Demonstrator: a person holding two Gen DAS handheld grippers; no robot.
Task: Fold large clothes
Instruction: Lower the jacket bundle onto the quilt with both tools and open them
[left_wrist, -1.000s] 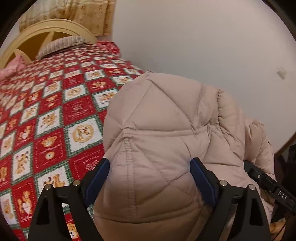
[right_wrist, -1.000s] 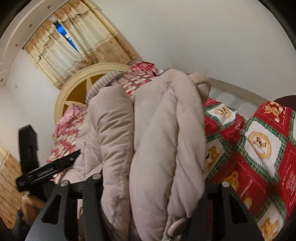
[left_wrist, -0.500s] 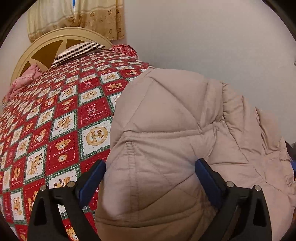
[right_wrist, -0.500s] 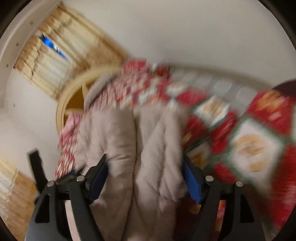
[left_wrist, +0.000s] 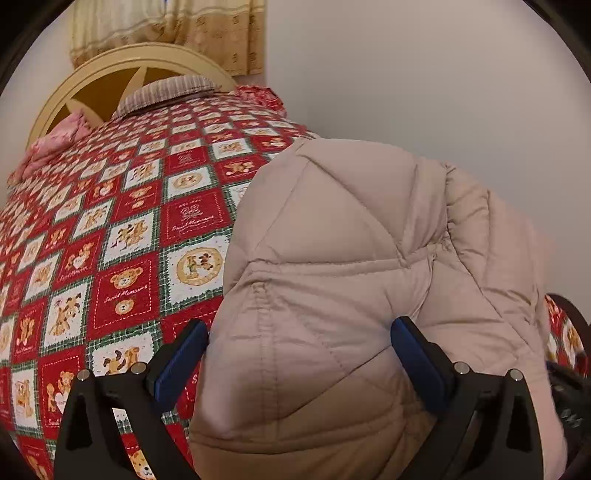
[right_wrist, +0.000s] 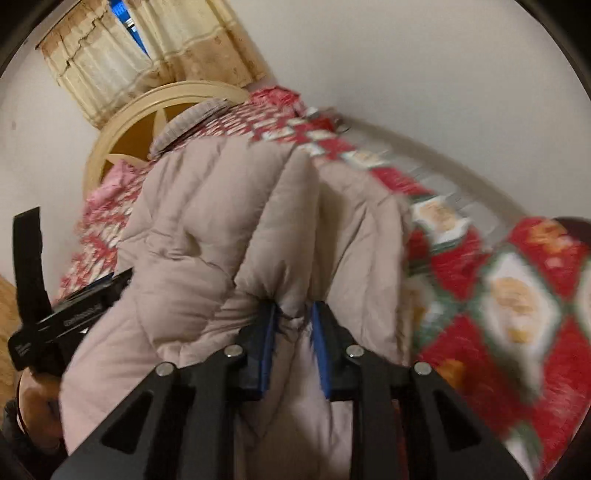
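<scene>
A beige quilted coat (left_wrist: 351, 280) lies bundled at the wall-side edge of a teddy-bear bedspread (left_wrist: 122, 236), open quilt stretching leftward; the left gripper (left_wrist: 299, 354) straddles it spread wide, while the right gripper (right_wrist: 293, 325) is closing, pinching a fold.

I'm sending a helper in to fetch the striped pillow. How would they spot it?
Start at the arched cream headboard at the bed's far end. The striped pillow lies at its foot, on the red teddy-bear quilt. Its thin grey stripes distinguish it from the pink cloth to its left.
</scene>
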